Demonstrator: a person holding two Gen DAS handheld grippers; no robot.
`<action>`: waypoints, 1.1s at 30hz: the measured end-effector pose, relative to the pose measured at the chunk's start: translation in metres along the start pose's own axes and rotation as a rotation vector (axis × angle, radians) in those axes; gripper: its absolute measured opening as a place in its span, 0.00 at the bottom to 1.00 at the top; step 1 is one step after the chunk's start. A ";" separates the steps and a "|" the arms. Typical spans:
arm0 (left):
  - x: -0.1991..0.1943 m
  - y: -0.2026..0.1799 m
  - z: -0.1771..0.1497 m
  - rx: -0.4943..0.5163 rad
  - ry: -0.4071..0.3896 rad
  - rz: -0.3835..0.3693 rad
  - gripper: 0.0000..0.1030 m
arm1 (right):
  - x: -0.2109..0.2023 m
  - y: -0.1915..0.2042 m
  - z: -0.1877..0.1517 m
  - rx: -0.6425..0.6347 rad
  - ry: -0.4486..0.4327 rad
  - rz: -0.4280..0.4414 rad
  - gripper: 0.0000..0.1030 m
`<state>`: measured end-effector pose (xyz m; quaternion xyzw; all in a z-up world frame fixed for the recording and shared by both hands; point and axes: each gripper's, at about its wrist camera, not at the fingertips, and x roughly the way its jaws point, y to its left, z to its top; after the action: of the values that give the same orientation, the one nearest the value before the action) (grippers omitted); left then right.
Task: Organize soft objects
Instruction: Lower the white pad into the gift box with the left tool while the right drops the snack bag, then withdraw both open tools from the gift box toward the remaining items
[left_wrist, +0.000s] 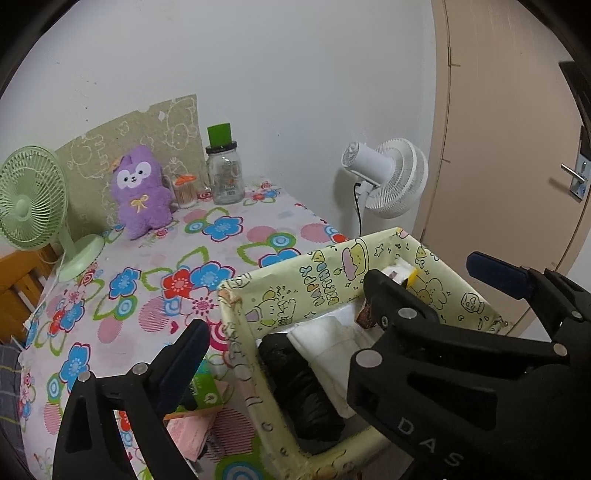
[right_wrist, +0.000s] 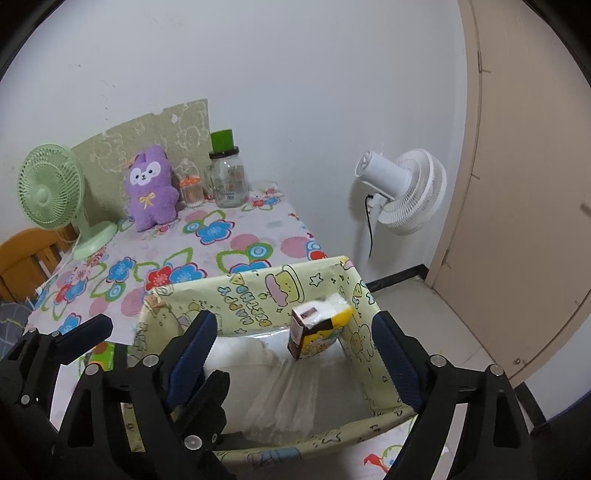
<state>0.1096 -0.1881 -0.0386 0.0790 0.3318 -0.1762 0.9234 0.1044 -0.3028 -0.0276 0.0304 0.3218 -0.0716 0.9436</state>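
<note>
On my left wrist feed, the yellow paper-lined box (left_wrist: 332, 280) carries "HAPPY" in blue-green letters on its inner far wall, printed upside down from where I sit, with a second word under it that I read only roughly as "BIRTHDAY". The right wrist feed shows the same lettering on that wall. The black body of the right claw (left_wrist: 421, 291), crossing the left view, bears pale letters "D A S" running off the bottom edge. The glass jar (left_wrist: 224, 177) has a printed label, and the small carton (right_wrist: 317, 332) has print too, both too small to read.
</note>
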 end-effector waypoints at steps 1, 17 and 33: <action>-0.003 0.001 -0.001 0.000 -0.005 0.005 0.96 | -0.004 0.001 0.000 -0.002 -0.007 0.003 0.88; -0.054 0.030 -0.013 0.017 -0.053 0.097 0.97 | -0.053 0.029 -0.008 -0.035 -0.090 0.001 0.95; -0.081 0.066 -0.045 -0.031 -0.069 0.149 0.98 | -0.071 0.058 -0.031 -0.059 -0.096 0.028 0.95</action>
<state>0.0506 -0.0930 -0.0192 0.0829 0.2956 -0.1042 0.9460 0.0390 -0.2339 -0.0078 0.0036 0.2775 -0.0502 0.9594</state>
